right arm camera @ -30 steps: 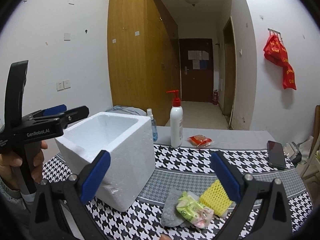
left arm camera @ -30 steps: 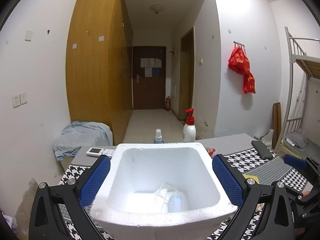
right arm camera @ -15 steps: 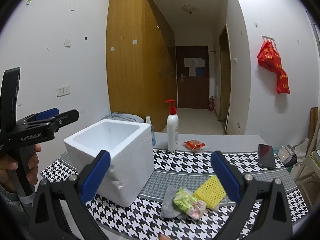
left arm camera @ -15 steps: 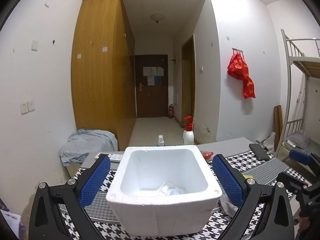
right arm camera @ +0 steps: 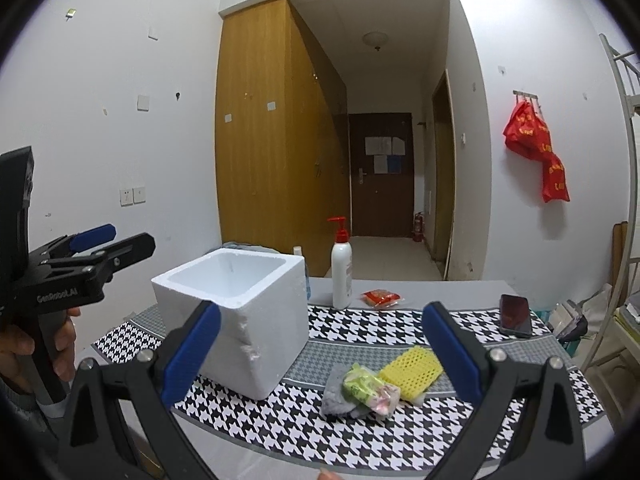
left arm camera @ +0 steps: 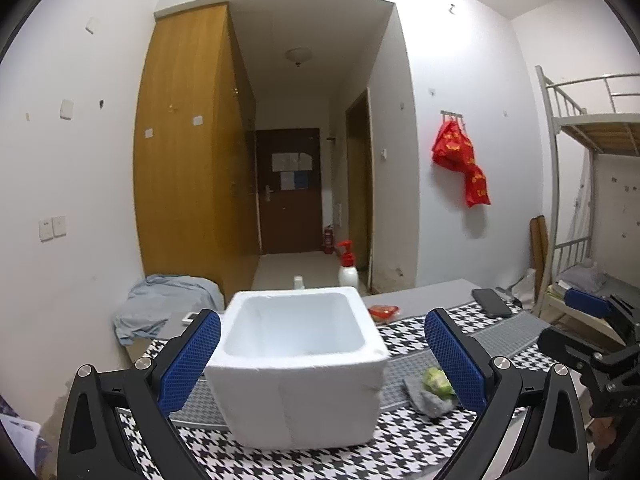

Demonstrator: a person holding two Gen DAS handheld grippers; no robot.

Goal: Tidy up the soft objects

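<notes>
Right tongs (right arm camera: 318, 346): spread wide, holding nothing, hovering above the soft pile.
Left tongs (left arm camera: 322, 358): spread wide, holding nothing, either side of the box from behind.
Soft pile: grey cloth (right arm camera: 335, 394), green packet (right arm camera: 366, 388) and yellow foam net (right arm camera: 412, 371) lay touching on the checked surface (right arm camera: 280, 420), just right of the box.
Foam box (right arm camera: 244, 312): upright, open; its floor was hidden.
Progress: judged unfinished; three soft things were left outside.
Beyond: pump bottle (right arm camera: 341, 272), red packet (right arm camera: 380, 297), phone (right arm camera: 516, 314).
</notes>
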